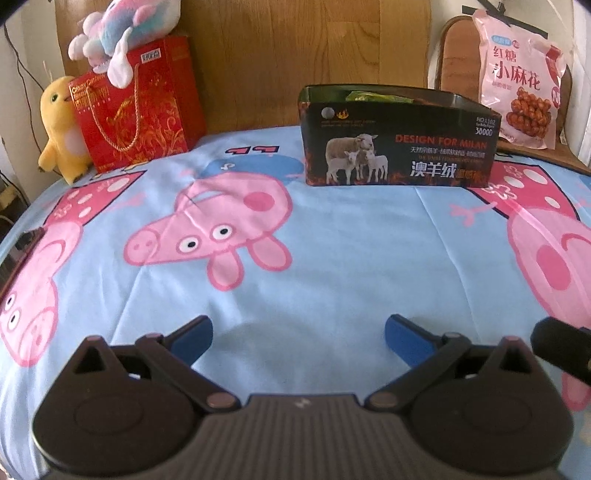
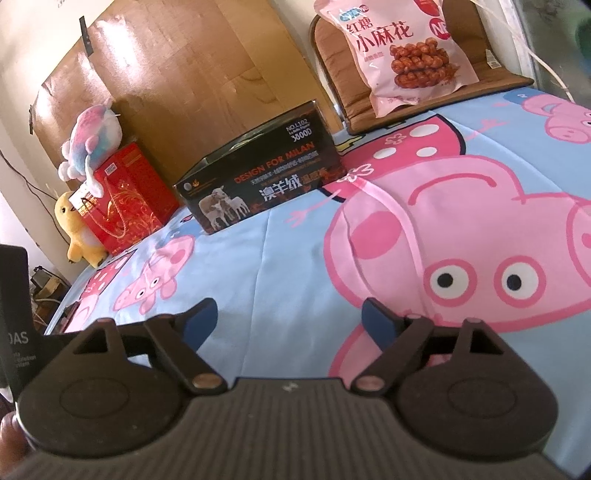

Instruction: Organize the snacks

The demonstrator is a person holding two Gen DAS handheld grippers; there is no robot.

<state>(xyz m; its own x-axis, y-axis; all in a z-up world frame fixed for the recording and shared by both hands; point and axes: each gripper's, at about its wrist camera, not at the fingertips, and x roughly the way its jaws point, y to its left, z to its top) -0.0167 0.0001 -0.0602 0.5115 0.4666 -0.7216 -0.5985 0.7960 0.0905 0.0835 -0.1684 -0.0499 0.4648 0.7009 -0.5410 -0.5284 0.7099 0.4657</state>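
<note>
My left tongs (image 1: 298, 334) and my right tongs (image 2: 290, 319) are black with blue pads. Under them the bed sheet (image 1: 332, 258) is pale blue, printed with pink cartoon pigs. The open box (image 1: 400, 140) is black, with white sheep, orange lettering and flame edging. The snack bag (image 1: 521, 79) is pink, picturing brown fried twists. The gift bag (image 1: 140, 107) is red with gold swirls. One plush toy (image 1: 59, 129) is yellow, and the other plush (image 1: 125, 33) is pink, blue and white.
</note>
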